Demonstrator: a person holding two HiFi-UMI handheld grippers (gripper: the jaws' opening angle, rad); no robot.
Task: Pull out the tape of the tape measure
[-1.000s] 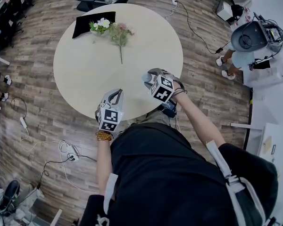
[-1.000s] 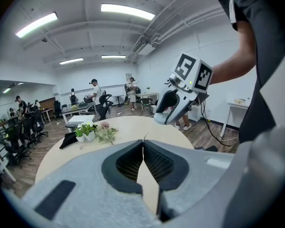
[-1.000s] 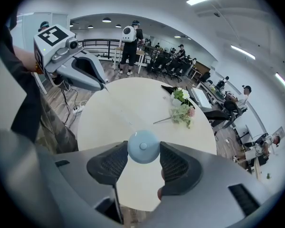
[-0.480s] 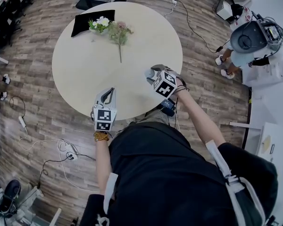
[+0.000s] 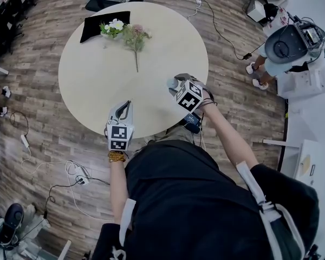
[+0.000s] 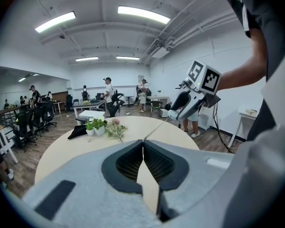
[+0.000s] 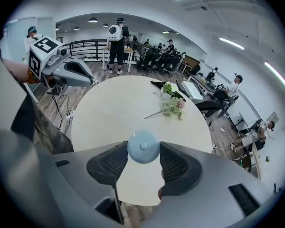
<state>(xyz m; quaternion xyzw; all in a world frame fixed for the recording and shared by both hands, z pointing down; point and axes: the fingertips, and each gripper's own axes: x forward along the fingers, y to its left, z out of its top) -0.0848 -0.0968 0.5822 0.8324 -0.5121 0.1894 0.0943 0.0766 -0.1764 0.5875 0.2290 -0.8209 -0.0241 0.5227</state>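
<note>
Tape measure: I see the round, light-blue tape measure (image 7: 143,147) clamped between the right gripper's jaws, flat face with its centre button toward the camera. It hangs above the near edge of the table.
Right gripper (image 7: 143,150): jaws partly spread, one pad pressing on each side of the case. It points steeply down, to the right of the left gripper in the head view.
Left gripper (image 6: 143,142): jaws closed tip to tip, and I make out nothing thick between them. It points almost level across the table, apart from the right gripper.
Tape: from the left gripper view a thin line runs from the closed tips toward the right gripper. I cannot tell whether it is drawn-out tape.
Table (image 5: 92,80): round, pale top on a wood-plank floor.
Far side of table: a flower stem (image 5: 135,42) lies flat. Just beside it stands a small potted plant (image 5: 114,28) against a black cloth (image 5: 97,26).
Bystander: a person (image 5: 284,45) stands on the floor, well clear of the table.
</note>
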